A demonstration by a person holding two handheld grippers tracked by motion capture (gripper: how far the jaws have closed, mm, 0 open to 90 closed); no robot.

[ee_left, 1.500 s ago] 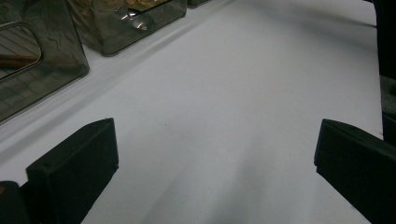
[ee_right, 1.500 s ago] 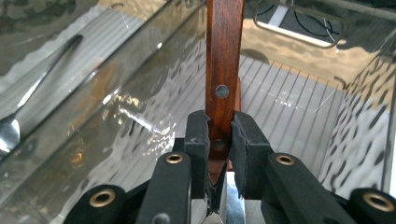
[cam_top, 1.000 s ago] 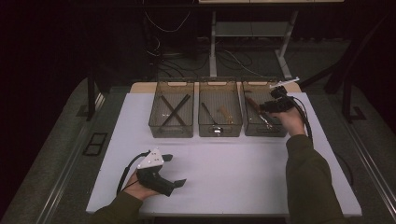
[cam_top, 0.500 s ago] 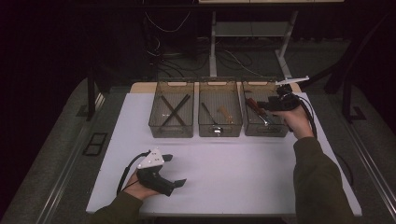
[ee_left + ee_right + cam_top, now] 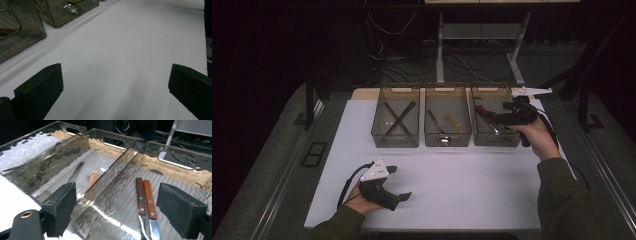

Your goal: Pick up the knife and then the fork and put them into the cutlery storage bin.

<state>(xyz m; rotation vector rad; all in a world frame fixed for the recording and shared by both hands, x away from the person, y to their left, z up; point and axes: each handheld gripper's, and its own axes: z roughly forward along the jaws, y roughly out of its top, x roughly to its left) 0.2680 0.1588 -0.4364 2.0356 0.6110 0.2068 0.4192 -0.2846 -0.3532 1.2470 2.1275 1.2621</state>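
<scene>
White sheeting covers the table (image 5: 472,195), with dark floor, cables and a metal frame behind it. Landmark: the right bin (image 5: 495,122), last of three smoky transparent bins in a row at the far edge of the sheet. Two wooden-handled knives (image 5: 146,202) lie side by side on its ribbed floor, blades toward the near wall, handles toward the far wall. The right gripper (image 5: 499,117) hangs over the bin's right half; its jaws have just been opening and now stand wide apart with nothing between them, the knives lying below the gap. The bin's near wall and rim stand between the jaws and the knives. Left of the right bin, touching it, the middle bin (image 5: 447,121) holds a pale wooden-handled utensil (image 5: 92,179) and a thin dark one. Beyond that, the left bin (image 5: 396,122) holds two dark sticks crossed. Well to the near left of the right bin, the left gripper (image 5: 401,184) rests on the sheet, jaws released and empty.
</scene>
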